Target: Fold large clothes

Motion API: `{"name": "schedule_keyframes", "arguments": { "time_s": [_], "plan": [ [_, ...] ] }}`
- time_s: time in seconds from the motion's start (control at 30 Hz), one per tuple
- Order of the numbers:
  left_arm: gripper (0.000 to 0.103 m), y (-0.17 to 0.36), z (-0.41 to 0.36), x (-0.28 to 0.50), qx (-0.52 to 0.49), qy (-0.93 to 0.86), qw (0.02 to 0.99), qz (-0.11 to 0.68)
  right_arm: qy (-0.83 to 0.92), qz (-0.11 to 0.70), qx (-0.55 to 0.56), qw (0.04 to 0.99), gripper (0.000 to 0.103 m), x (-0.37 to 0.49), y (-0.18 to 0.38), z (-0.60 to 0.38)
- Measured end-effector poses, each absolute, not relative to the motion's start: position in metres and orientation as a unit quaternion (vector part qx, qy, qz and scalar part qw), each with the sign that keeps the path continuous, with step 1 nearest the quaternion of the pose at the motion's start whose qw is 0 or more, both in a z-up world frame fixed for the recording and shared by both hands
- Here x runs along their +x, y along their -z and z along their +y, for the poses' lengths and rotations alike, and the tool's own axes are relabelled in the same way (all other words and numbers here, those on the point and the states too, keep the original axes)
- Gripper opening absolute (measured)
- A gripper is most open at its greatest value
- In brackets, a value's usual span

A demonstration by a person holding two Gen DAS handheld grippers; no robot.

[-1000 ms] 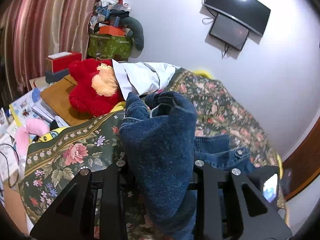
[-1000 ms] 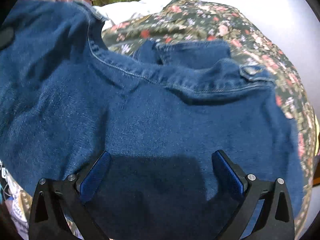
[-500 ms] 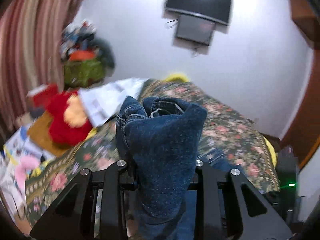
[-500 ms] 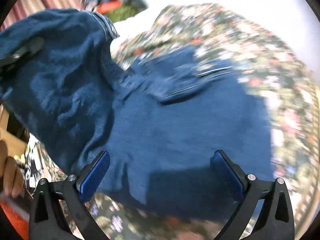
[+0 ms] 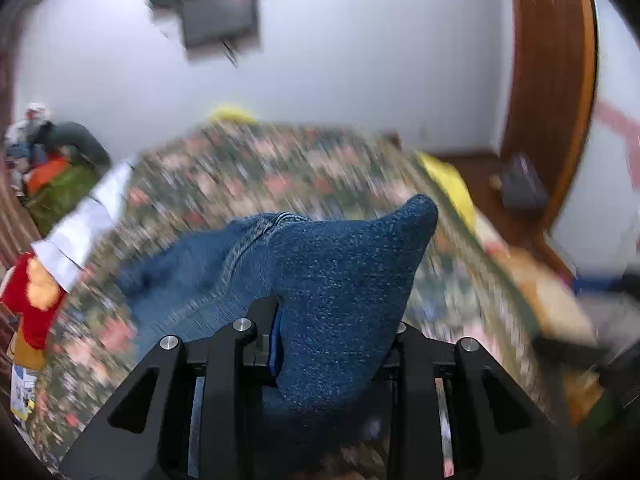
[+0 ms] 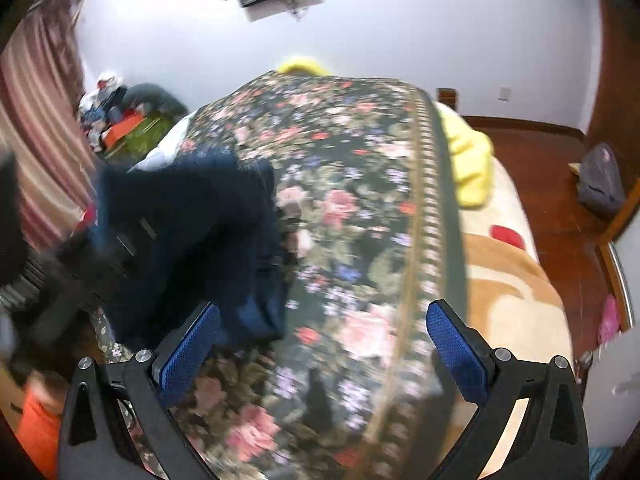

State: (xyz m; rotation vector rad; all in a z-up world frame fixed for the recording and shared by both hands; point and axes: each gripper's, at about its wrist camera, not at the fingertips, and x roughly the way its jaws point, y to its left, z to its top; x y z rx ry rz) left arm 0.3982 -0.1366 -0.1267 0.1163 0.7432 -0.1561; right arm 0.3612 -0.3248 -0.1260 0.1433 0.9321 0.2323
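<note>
A blue denim garment (image 5: 340, 280) is bunched between the fingers of my left gripper (image 5: 332, 332), which is shut on it and holds it above the floral bedspread (image 5: 280, 184). In the right wrist view the same garment (image 6: 192, 232) hangs dark at the left over the bedspread (image 6: 360, 220). My right gripper (image 6: 320, 344) is open and empty, its blue pads (image 6: 188, 352) wide apart, to the right of the denim. The left wrist view is blurred by motion.
A yellow cloth (image 6: 468, 160) and a beige blanket (image 6: 504, 288) lie at the bed's right side. A red plush toy (image 5: 28, 300) and white cloth (image 5: 88, 220) sit at the left. A cluttered green bag (image 6: 136, 132) stands by the striped curtain (image 6: 36, 120). A wooden floor (image 6: 560, 200) lies right.
My left gripper has swung right with the denim still held. My right gripper has come off the garment and moved right; the denim now lies at its left instead of filling its view.
</note>
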Motion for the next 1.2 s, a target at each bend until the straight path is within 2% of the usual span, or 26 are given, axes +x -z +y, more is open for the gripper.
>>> {"name": "schedule_keyframes", "arguments": {
  "time_s": [0.17,0.27,0.37,0.4,0.57,0.67,0.77,0.9,1.13,1.2],
  "plan": [
    [0.03,0.154,-0.149,0.383,0.096,0.099,0.906,0.401,-0.106,0.449,0.066,0.885,0.103,0.35,0.127,-0.341],
    [0.038,0.147,-0.146,0.38,0.093,0.12,0.891,0.427,-0.107,0.453,0.06,0.883,0.103,0.349,0.129,-0.34],
    [0.053,0.136,-0.142,0.367,0.078,0.149,0.883,0.438,-0.115,0.449,0.066,0.884,0.103,0.348,0.124,-0.338],
    [0.056,0.132,-0.14,0.361,0.074,0.158,0.883,0.437,-0.118,0.447,0.068,0.884,0.103,0.349,0.122,-0.336],
    [0.057,0.092,-0.113,0.324,0.069,0.148,0.91,0.382,-0.14,0.432,0.064,0.889,0.103,0.354,0.106,-0.313],
    [0.071,0.075,-0.088,0.312,0.084,0.116,0.928,0.344,-0.157,0.418,0.053,0.893,0.103,0.359,0.096,-0.29],
    [0.072,0.071,-0.061,0.316,0.088,0.079,0.934,0.338,-0.178,0.405,0.041,0.896,0.103,0.365,0.091,-0.265],
    [0.072,0.086,-0.022,0.33,0.062,0.037,0.928,0.366,-0.202,0.404,0.009,0.892,0.103,0.378,0.097,-0.226],
    [0.073,0.154,0.007,0.351,0.017,0.015,0.892,0.451,-0.171,0.456,-0.067,0.871,0.103,0.405,0.148,-0.198],
    [0.079,0.162,0.005,0.342,0.023,0.012,0.9,0.436,-0.174,0.467,-0.077,0.864,0.103,0.404,0.164,-0.205]
  ]
}}
